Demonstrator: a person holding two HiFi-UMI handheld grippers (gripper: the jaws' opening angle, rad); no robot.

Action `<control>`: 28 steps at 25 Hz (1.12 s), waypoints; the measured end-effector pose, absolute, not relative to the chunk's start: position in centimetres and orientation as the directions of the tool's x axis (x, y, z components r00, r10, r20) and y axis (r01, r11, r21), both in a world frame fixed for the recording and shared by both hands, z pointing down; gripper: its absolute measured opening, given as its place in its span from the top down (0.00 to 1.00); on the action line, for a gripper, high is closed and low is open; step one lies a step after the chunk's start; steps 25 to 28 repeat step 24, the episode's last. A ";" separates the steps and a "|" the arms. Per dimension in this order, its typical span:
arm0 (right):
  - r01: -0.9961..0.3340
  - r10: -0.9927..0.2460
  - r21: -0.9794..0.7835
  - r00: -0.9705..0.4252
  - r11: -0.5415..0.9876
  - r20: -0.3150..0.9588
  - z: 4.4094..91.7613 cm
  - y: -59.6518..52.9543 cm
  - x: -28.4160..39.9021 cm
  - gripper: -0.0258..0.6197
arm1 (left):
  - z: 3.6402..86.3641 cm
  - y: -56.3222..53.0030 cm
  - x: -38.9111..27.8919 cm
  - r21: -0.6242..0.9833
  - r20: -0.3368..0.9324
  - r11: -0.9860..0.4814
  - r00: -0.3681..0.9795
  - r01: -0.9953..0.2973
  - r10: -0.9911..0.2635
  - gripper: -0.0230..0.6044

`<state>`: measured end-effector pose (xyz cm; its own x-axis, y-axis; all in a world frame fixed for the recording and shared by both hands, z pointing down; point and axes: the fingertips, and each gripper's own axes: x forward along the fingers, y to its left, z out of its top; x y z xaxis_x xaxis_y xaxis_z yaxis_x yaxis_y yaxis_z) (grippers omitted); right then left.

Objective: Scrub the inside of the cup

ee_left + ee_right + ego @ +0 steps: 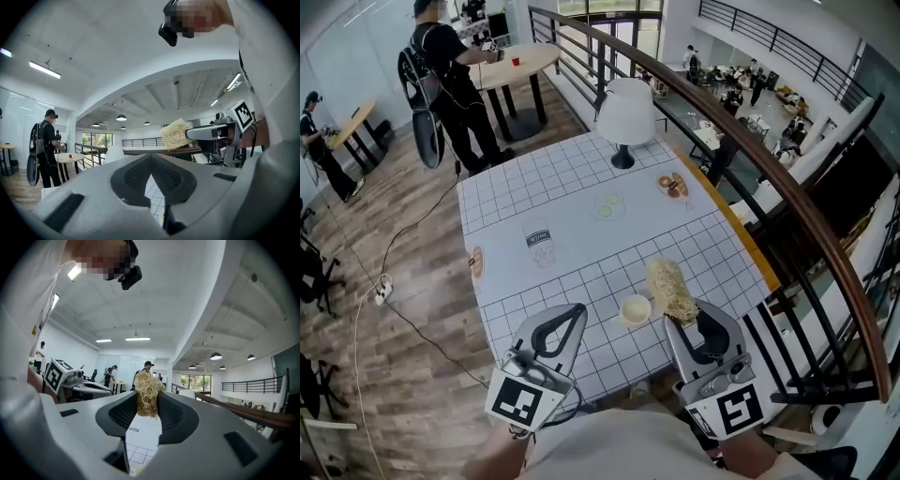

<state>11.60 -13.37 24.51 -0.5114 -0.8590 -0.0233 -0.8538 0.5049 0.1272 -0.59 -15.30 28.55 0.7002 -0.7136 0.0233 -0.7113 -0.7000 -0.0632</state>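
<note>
A small cream cup [635, 308] stands upright on the grid-patterned table [572, 178] near its front edge. My right gripper [682, 321] is shut on a straw-coloured loofah scrubber [671, 290], which sticks out forward just right of the cup and above it. In the right gripper view the scrubber [149, 395] is pinched between the dark pads [174, 414]. My left gripper [577, 312] hovers left of the cup, shut with nothing in it; its pads [136, 177] meet. From the left gripper view, the scrubber [177, 133] and the right gripper's body [218, 136] show to the right.
A white lamp [625, 112] stands at the table's far edge, a plate of pastries [672, 185] to its right, a small dish [607, 204] and a glass [540, 245] mid-table. A brown handrail [787, 202] runs along the right. A person [448, 80] stands beyond the table.
</note>
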 end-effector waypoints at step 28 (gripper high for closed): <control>-0.822 -0.833 0.164 -0.554 0.546 -0.002 24.3 -13.6 10.1 0.76 | 26.9 -15.2 0.8 -0.122 0.035 -0.729 0.732 -0.673 -0.681 0.94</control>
